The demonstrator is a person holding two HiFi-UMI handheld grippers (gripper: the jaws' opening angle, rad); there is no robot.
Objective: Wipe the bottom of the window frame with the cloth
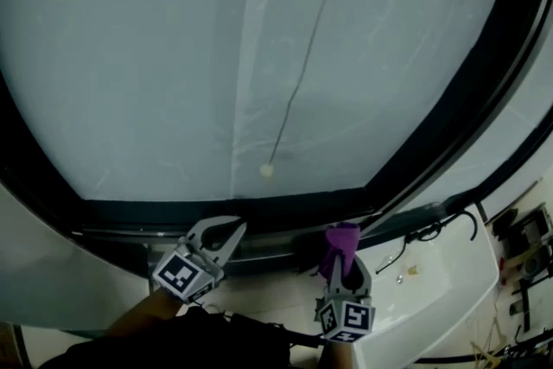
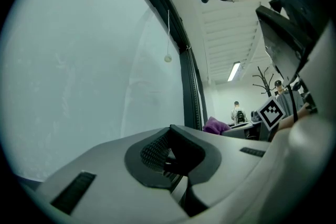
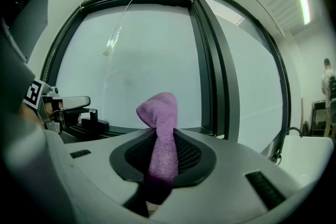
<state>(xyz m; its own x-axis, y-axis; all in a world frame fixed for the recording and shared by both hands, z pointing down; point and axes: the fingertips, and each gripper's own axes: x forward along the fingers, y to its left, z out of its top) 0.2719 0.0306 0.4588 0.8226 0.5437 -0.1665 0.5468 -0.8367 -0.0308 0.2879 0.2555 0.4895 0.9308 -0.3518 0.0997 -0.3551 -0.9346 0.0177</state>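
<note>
right claw (image 1: 346, 262) is clamping the purple terry cloth (image 1: 340, 239), hovering at 5 o'clock below the black window frame (image 1: 155, 212); left claw (image 1: 226, 231) at 7 o'clock is sitting closed, empty.

Legible text, brands, numbers: none. Sole markings: black-and-white square code patterns, without letters or digits, one set on the cube of the left hand-held gripper (image 1: 226, 231), one on the cube of the right hand-held gripper (image 1: 344, 262).

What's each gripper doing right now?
Left gripper: closed, nothing in it.
Right gripper: closed on the purple cloth.
</note>
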